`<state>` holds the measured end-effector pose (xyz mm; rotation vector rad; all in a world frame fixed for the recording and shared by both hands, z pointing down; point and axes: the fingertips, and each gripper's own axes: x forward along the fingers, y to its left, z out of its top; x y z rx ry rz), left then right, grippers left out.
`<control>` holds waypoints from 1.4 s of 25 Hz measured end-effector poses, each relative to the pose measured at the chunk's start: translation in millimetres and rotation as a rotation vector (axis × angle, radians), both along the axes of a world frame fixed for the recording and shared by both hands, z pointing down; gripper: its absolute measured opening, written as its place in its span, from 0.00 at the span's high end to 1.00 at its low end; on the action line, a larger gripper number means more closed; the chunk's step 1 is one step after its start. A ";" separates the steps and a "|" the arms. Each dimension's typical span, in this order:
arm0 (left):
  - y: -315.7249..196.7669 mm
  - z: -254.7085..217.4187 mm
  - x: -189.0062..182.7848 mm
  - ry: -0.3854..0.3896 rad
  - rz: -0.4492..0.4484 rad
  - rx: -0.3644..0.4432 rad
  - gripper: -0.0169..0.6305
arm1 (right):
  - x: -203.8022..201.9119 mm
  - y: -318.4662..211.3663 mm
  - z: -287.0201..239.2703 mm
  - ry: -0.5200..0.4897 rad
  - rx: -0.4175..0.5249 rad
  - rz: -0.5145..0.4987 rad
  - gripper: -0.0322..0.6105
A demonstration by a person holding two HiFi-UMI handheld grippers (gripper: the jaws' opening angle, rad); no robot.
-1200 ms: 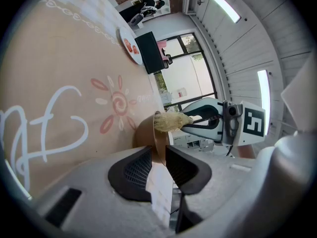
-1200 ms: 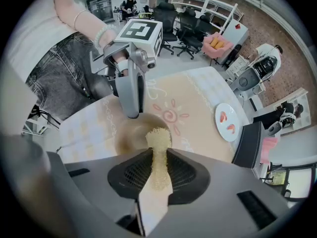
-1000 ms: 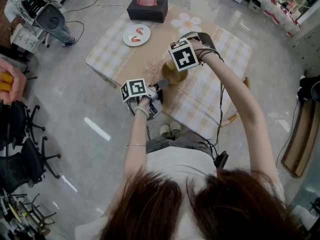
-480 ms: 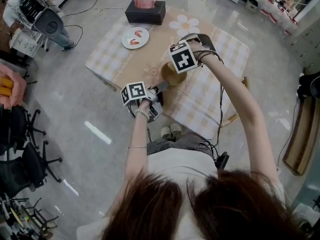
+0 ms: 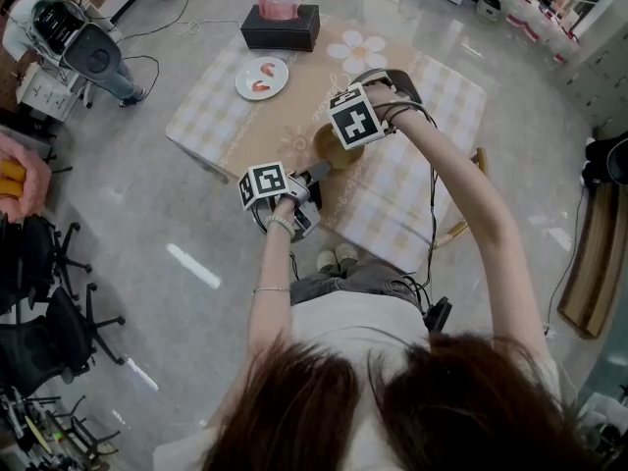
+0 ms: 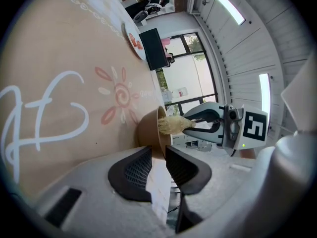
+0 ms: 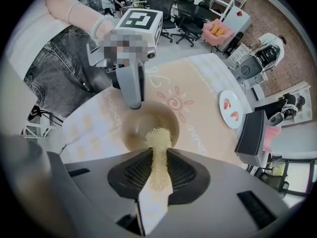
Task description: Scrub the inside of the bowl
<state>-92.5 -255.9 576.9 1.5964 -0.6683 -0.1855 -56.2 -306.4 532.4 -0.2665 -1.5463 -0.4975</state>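
Glossy grey floor (image 5: 147, 292), black office chairs (image 5: 49, 332) at left, perhaps brick wall (image 7: 282, 14) beyond.

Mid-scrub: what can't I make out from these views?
Head view: brown round bowl's inside, covered by the marker cube.
Left gripper view: bowl is side-on; its inside faces away.
Right gripper view: bowl floor under the yellow fibrous scrubber, hidden by it.
Head view: red pieces on the white plate, too small to identify.

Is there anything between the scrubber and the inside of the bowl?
Nothing visible. The scrubber in the right gripper reaches into the open bowl; the left gripper clamps only its rim.
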 end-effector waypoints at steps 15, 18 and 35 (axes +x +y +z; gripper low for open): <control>0.3 0.3 0.8 0.014 -0.011 -0.011 0.83 | 9.7 19.7 3.0 0.091 -0.041 -0.014 0.83; 0.5 0.4 0.3 0.018 -0.012 -0.014 0.83 | 10.1 23.5 3.3 0.104 -0.050 -0.016 0.83; -0.4 1.0 0.5 0.024 -0.010 -0.017 0.82 | 5.7 44.0 5.3 0.139 -0.120 -0.009 0.83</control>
